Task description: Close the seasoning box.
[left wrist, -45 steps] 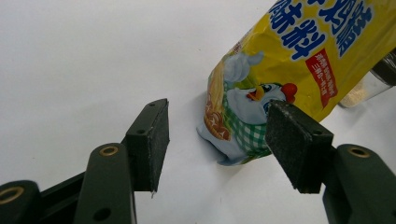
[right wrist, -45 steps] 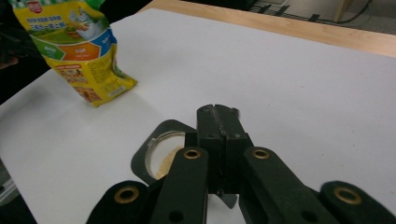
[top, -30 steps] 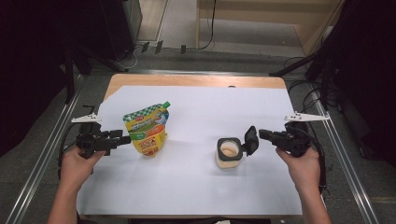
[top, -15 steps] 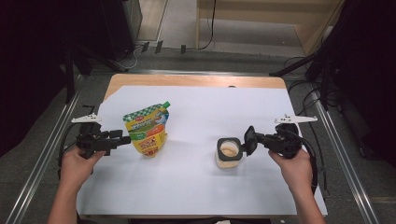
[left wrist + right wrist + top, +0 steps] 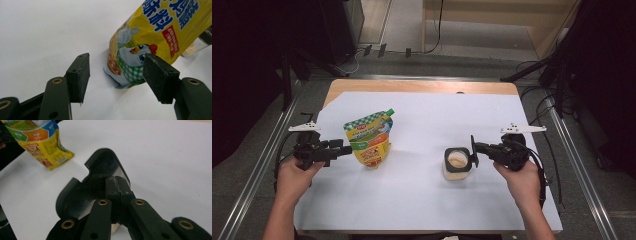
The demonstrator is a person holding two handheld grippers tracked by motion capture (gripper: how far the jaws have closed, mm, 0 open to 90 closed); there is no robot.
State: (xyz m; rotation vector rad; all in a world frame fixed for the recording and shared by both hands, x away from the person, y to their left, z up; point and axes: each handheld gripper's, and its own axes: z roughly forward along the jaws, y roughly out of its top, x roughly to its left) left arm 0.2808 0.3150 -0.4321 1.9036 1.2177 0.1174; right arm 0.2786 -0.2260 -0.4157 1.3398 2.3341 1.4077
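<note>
The right claw (image 5: 472, 150), clamped on a black lid (image 5: 100, 180), has drifted inward over the open jar (image 5: 457, 163) mid-table; capping looks imminent; the left claw (image 5: 116, 75) waits apart, straddling the yellow seasoning pouch (image 5: 368, 138).

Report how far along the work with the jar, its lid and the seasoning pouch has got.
Done: the jar stands open on the white sheet, powder visible inside. In hand: the right gripper is shut on the black lid just beside the jar's mouth; the left gripper waits open beside the upright pouch, not gripping it. Left, probably: grasping the pouch.
</note>
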